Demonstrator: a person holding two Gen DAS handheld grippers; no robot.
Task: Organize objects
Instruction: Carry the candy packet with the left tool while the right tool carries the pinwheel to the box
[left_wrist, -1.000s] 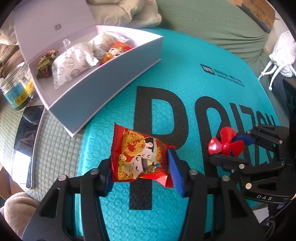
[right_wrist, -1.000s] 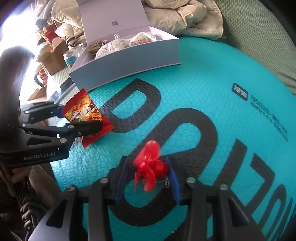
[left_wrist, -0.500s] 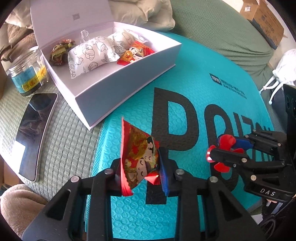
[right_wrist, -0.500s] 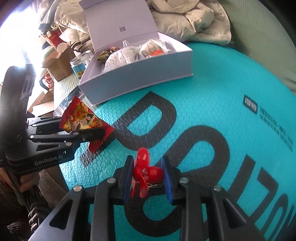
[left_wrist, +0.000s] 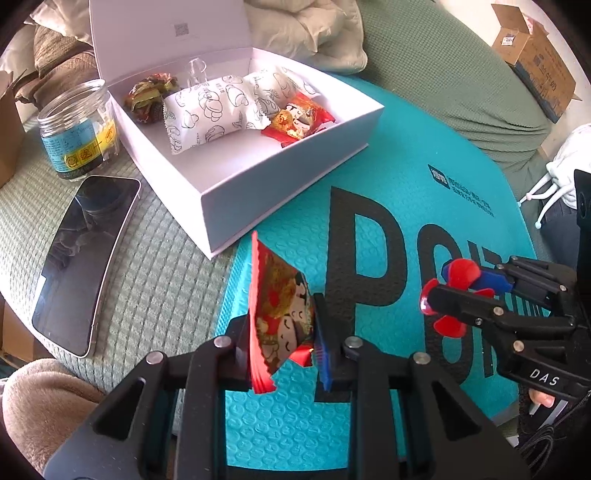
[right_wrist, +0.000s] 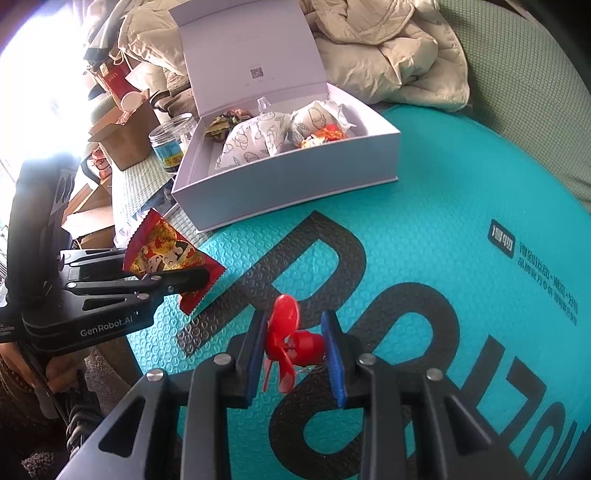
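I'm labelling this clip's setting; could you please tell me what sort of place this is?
Probably a lived-in bedroom or living room at home: a rumpled beige quilt on a green textured bed or sofa cover, cardboard boxes nearby, and a phone lying beside a snack-filled white box.

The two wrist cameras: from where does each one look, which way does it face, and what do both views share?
Left wrist: sits behind the left gripper, faces the white box over the teal mat; its fingers clamp a red snack packet.
Right wrist: sits behind the right gripper, faces the same box; its fingers clamp a red propeller toy.
Shared: box, mat, jar, both grippers.
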